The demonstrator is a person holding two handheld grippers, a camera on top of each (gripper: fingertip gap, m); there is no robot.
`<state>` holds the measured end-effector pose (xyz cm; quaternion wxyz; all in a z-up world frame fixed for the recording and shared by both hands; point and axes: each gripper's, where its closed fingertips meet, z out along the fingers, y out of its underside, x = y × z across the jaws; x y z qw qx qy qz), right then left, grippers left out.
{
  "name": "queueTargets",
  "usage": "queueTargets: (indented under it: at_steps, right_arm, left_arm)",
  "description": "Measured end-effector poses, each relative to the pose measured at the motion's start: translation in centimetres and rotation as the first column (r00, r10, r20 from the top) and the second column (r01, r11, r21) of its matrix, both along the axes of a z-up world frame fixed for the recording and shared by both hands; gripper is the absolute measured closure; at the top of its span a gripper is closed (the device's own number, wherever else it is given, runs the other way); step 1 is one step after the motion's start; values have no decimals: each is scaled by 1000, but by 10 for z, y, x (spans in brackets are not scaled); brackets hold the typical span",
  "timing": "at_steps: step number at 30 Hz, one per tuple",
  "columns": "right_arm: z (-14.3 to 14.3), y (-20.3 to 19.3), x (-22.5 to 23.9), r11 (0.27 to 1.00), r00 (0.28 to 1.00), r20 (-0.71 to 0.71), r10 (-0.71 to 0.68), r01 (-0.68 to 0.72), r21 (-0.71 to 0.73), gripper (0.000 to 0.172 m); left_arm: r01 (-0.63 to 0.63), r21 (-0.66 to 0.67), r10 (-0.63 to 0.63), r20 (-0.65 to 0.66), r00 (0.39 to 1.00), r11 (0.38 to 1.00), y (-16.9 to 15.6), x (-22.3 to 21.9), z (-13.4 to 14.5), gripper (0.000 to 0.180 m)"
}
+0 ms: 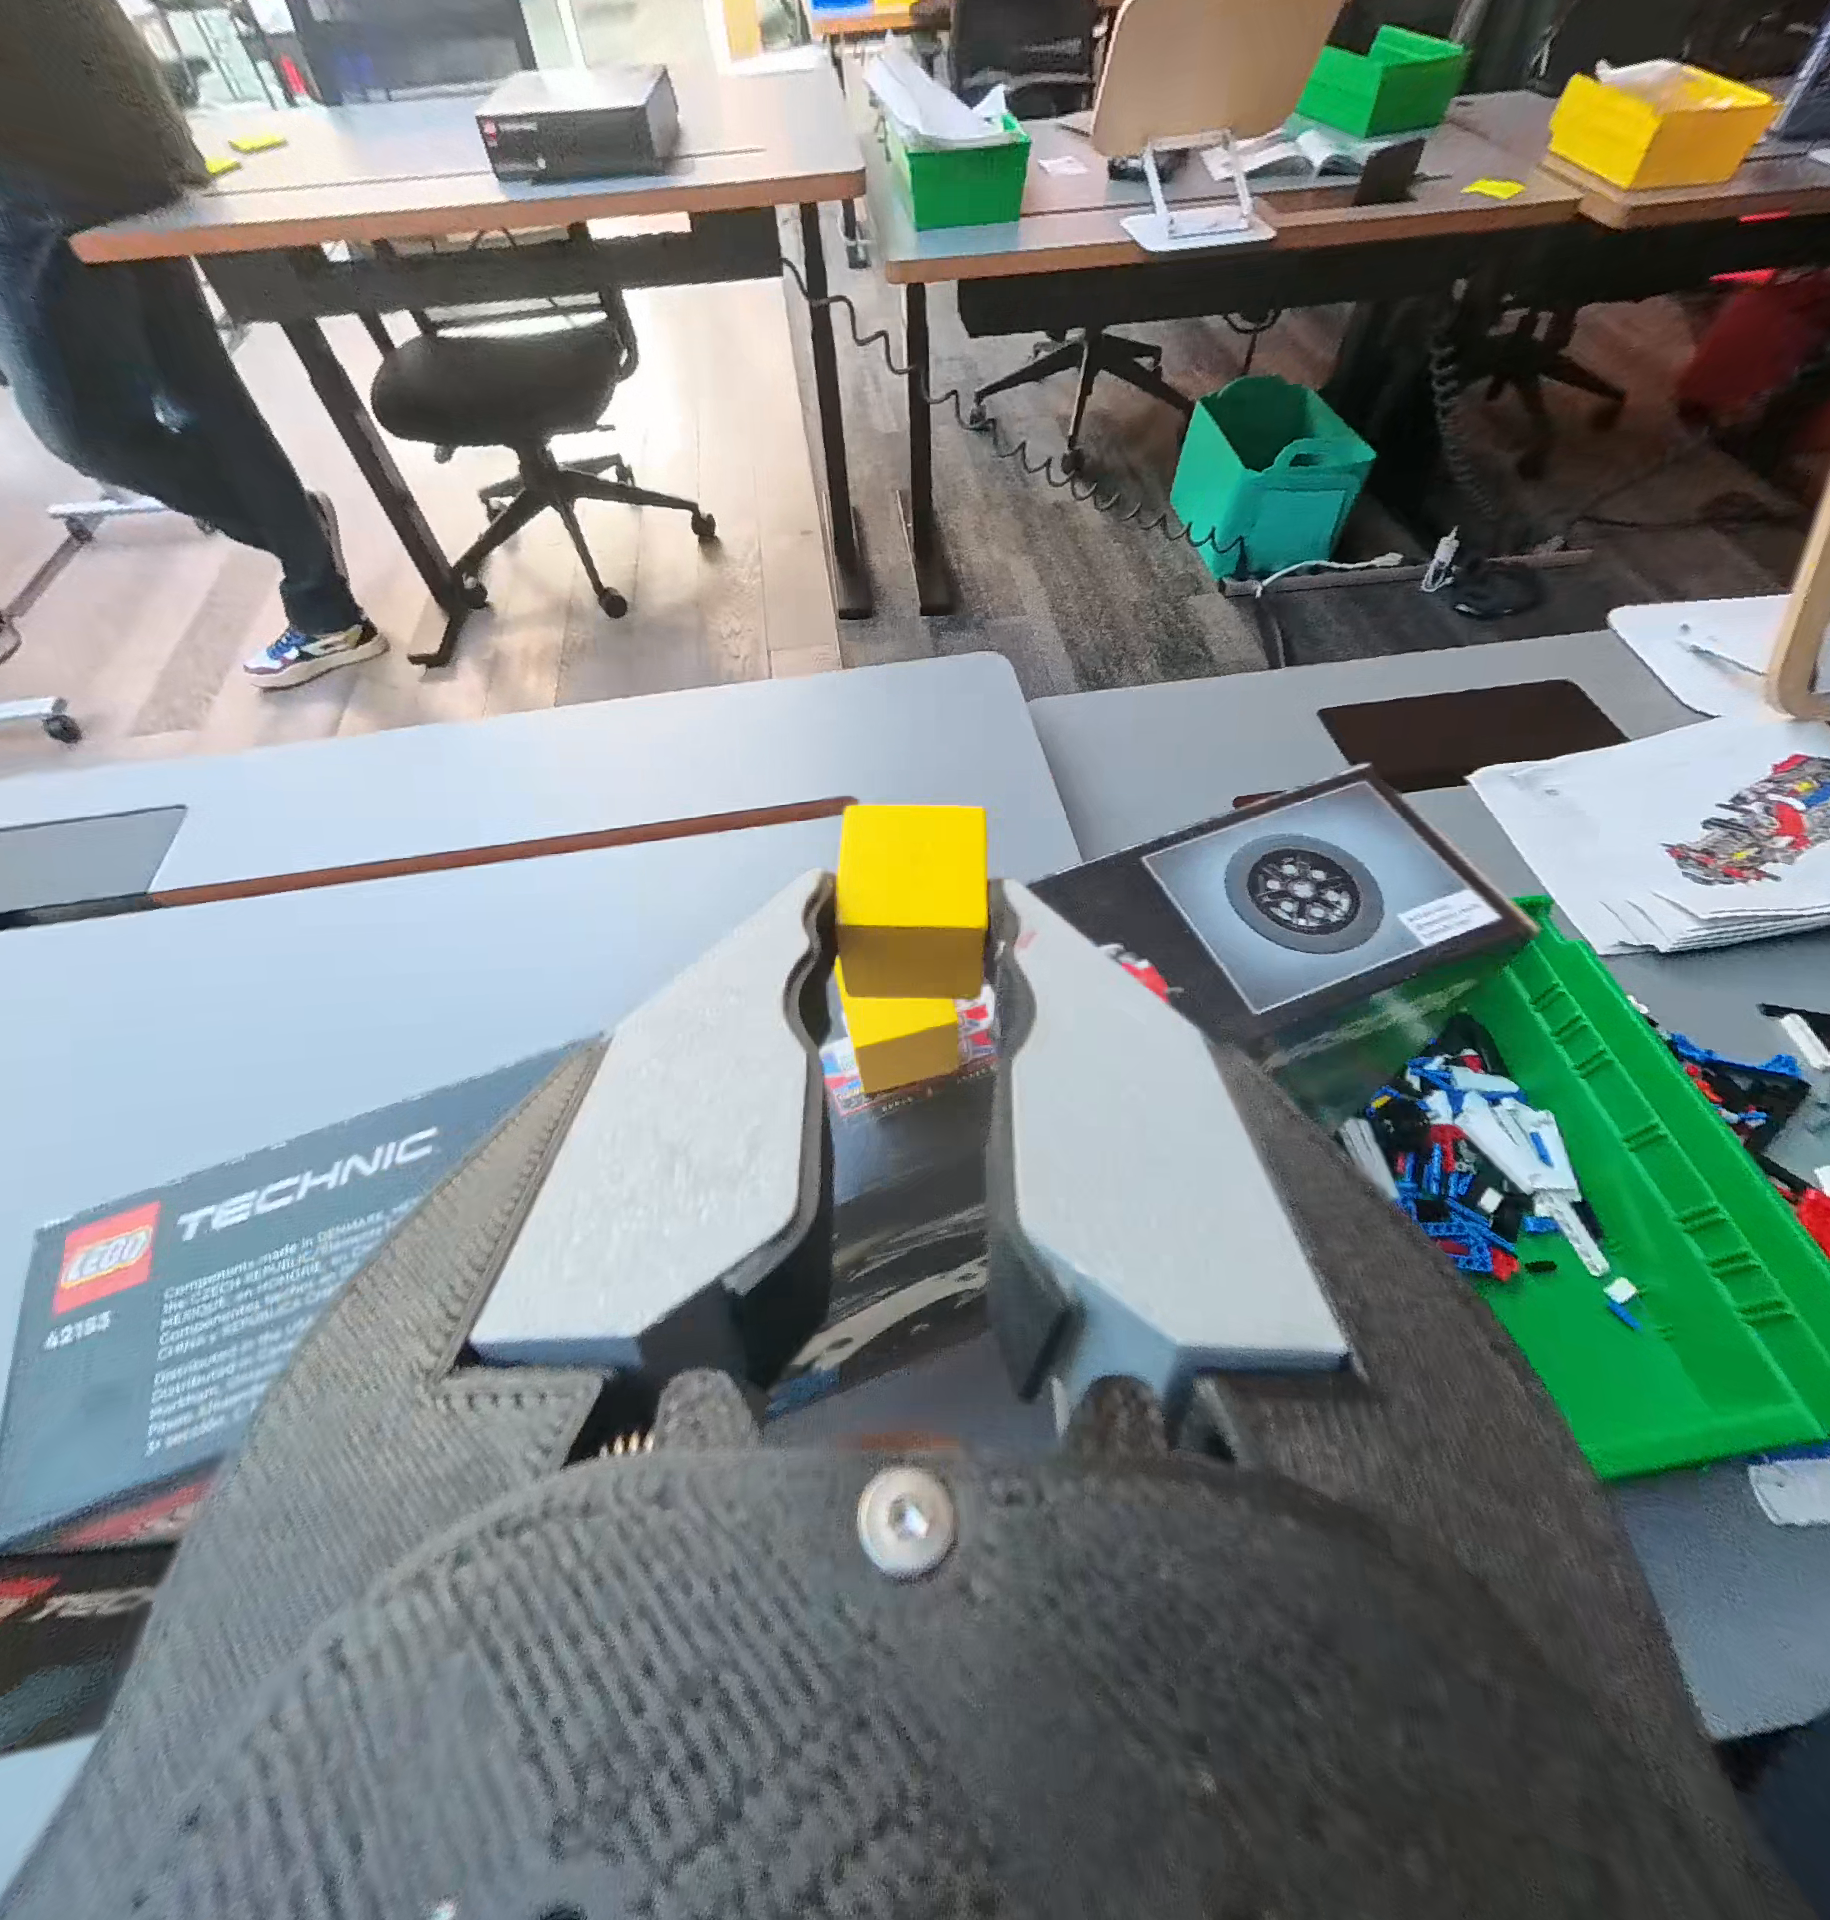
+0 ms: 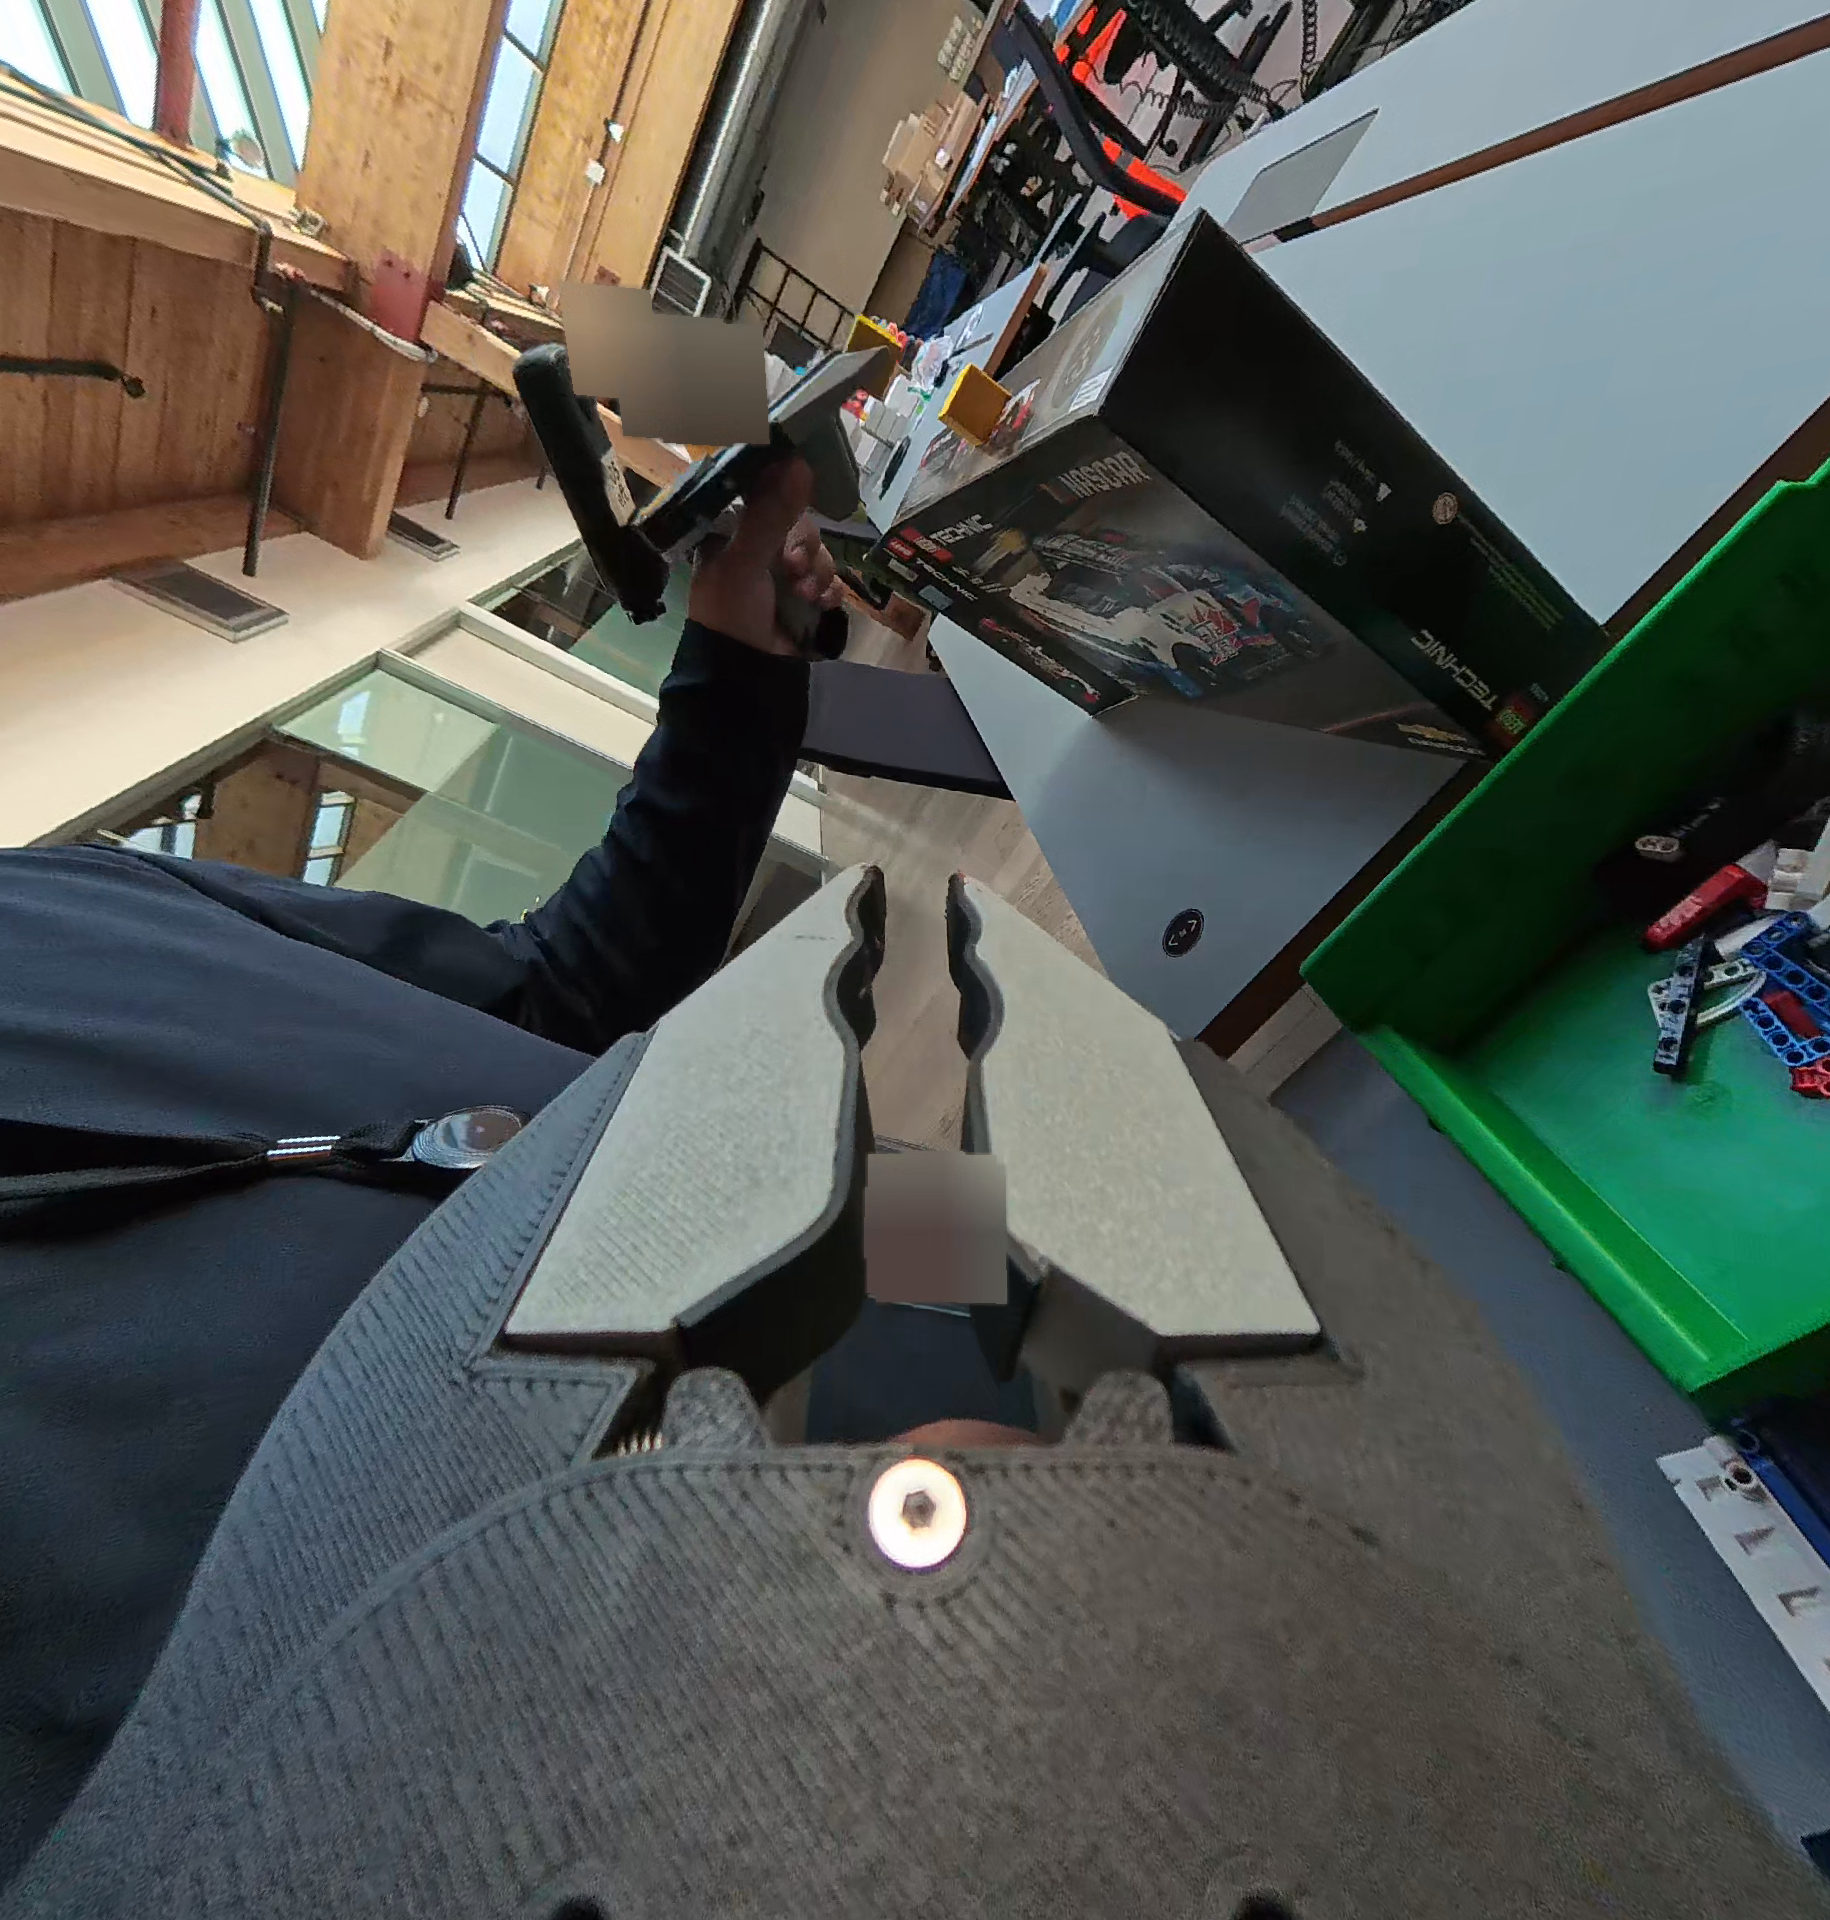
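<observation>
Here the left hand-held gripper pinches a yellow block above the dark box on the counter, right hand-held gripper narrowly parted on nothing; slackened pinch likely drops block.

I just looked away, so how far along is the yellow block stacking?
One yellow block already sits on the black box. The left gripper clamps a second yellow block right above it, not yet released. The right gripper is empty, off the table.
</observation>
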<state>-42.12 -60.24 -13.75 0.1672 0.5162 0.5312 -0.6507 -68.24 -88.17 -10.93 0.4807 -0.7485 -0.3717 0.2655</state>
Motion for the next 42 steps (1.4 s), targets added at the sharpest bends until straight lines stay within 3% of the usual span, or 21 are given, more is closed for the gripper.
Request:
queueTargets:
  at_steps: [15,26,42]
  right_arm:
    - [-9,17,0,999,999,6,41,-41,-10,163]
    - [-12,47,2,1000,1000,8,14,-14,-18,164]
    - [-9,45,-3,1000,1000,1,22,-21,-17,166]
  left_arm:
    - [-208,31,205,78,976,978,-7,-15,-20,154]
    - [-246,6,245,72,967,969,-3,-18,-23,154]
    - [-227,14,226,69,972,974,0,-18,-32,154]
